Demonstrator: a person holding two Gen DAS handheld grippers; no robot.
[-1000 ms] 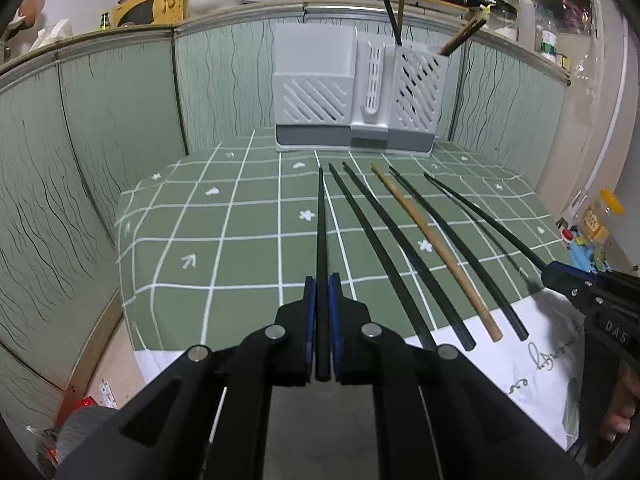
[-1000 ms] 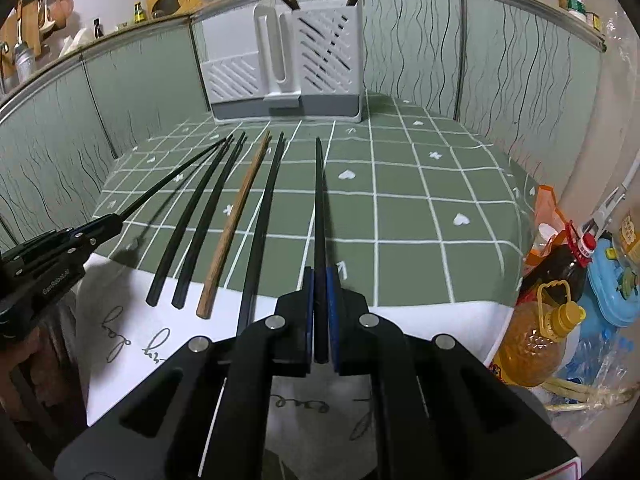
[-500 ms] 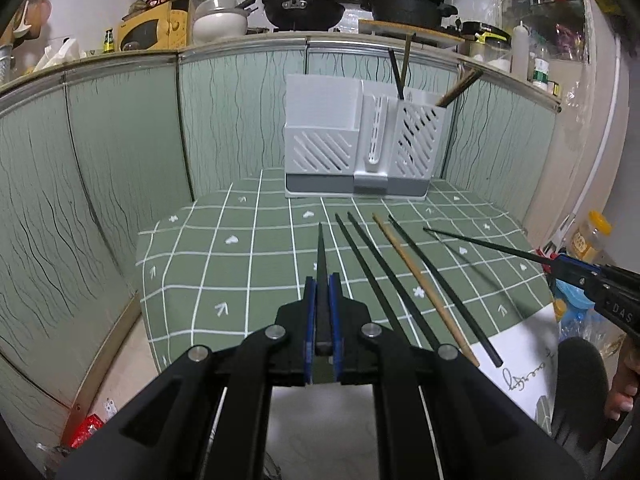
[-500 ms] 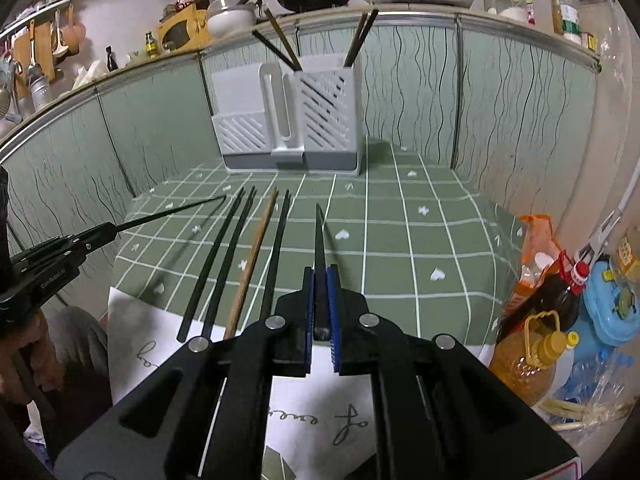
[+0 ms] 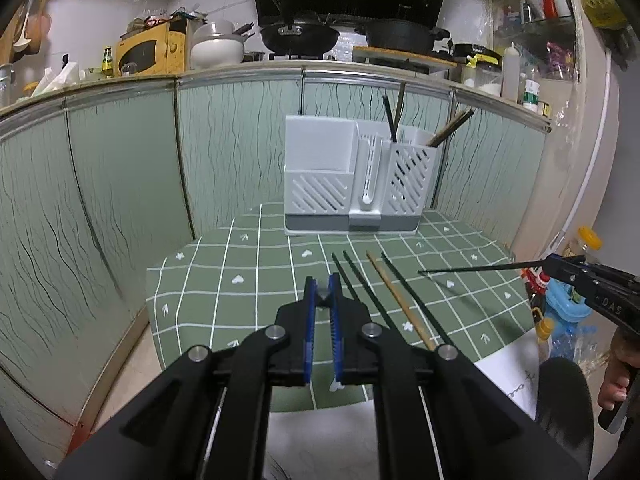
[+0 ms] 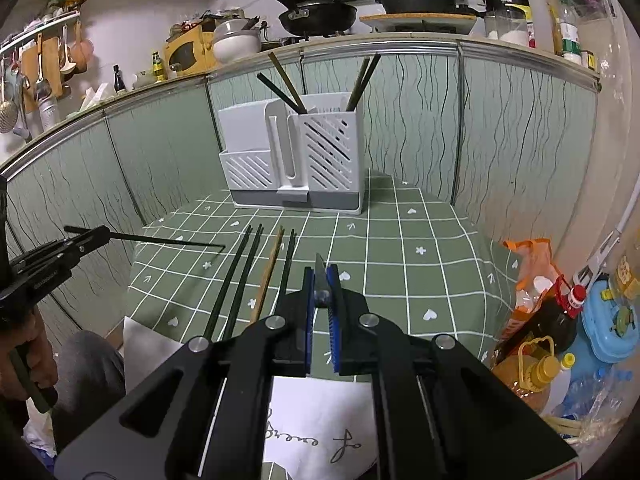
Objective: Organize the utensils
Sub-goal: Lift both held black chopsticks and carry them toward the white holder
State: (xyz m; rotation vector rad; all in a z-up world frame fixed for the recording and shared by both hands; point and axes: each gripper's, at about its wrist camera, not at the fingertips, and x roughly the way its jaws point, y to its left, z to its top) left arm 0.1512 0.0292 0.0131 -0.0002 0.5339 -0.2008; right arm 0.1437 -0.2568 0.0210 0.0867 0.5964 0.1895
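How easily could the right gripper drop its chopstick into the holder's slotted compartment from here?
Probably easily. The right gripper holds a black chopstick above the table, and nothing stands between it and the slotted compartment, whose open top already holds a few chopsticks.

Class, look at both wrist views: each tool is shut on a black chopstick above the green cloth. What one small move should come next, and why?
Probably carry both forward toward the white holder and aim the tips at its right compartment. The left tool and the right tool each grip a black chopstick clear of the cloth, and that slotted compartment already holds chopsticks. Four more chopsticks lie on the cloth.
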